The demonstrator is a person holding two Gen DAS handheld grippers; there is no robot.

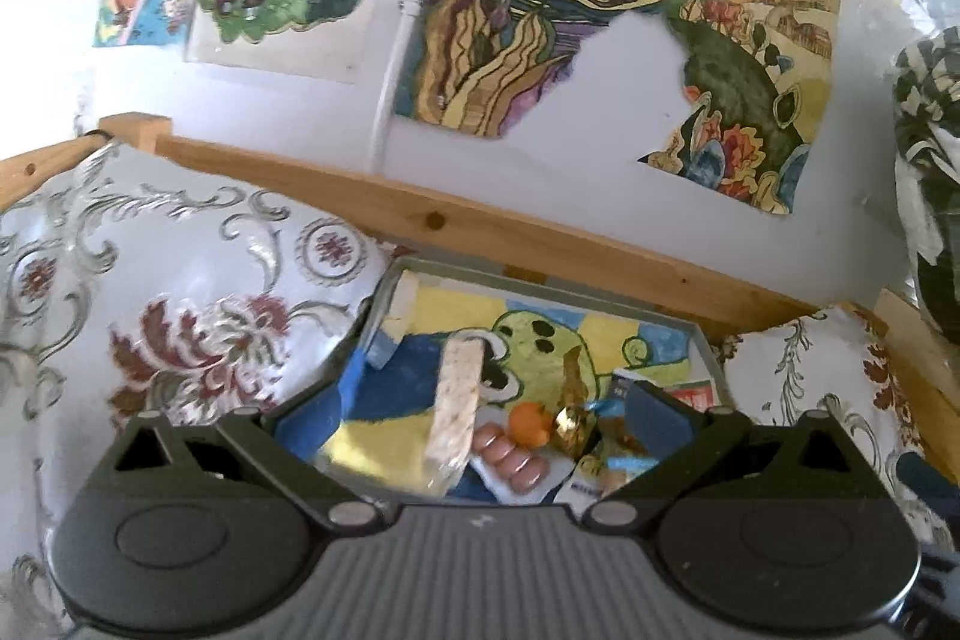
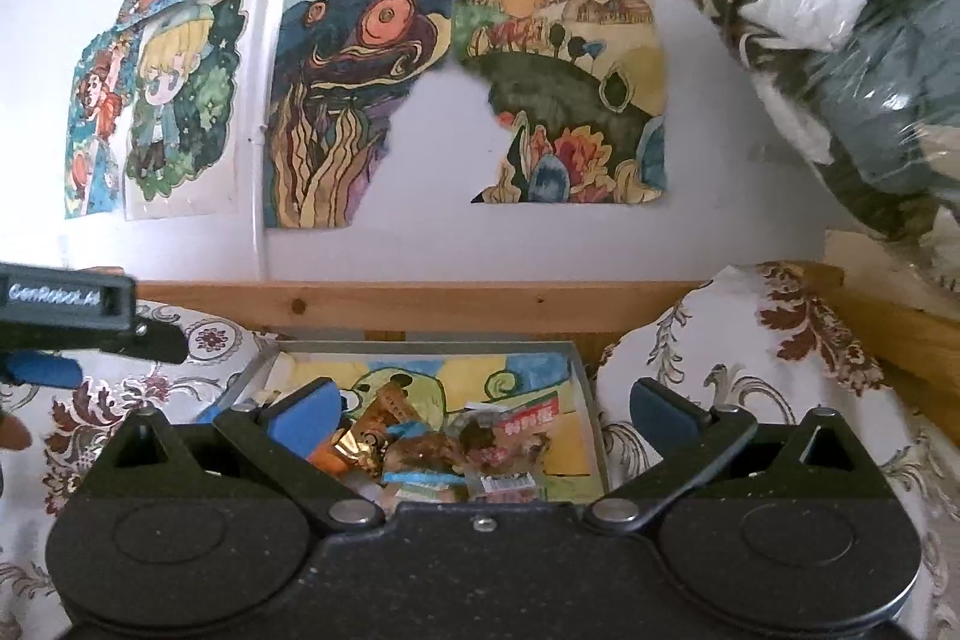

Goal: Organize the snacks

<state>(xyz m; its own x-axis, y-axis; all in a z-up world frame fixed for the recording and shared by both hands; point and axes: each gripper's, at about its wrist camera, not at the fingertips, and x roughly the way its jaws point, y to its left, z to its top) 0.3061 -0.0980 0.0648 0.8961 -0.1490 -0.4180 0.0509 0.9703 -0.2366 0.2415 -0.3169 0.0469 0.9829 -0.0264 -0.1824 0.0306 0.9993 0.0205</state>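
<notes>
Snacks lay heaped in a shallow metal tray (image 1: pixel 707 358) in the left wrist view, the tray lined with a yellow-and-blue cartoon drawing and wedged between two floral cushions (image 1: pixel 180 292) against a wooden rail (image 1: pixel 456 226). The left gripper (image 1: pixel 480 415) hung above the tray's near edge, its blue-padded jaws spread wide and gripping nothing. Between them showed a long pale speckled bar (image 1: pixel 457 400) in clear wrap, an orange sweet (image 1: pixel 528 424), a gold foil piece (image 1: pixel 573 427) and a pack picturing pink sausages (image 1: pixel 513 463). Writing on the wrappers was too blurred to read.

Over to the right wrist view: the right gripper (image 2: pixel 486 415) was also spread wide and empty over the tray's (image 2: pixel 585 370) near edge. The snack pile (image 2: pixel 432 451) sat toward the near side, with red, blue and gold wrappers; a barcode label showed, lettering unreadable. At the left, the other gripper's (image 2: pixel 66 319) side read "GenRobot.AI". Drawings (image 2: pixel 360 100) covered the wall behind.
</notes>
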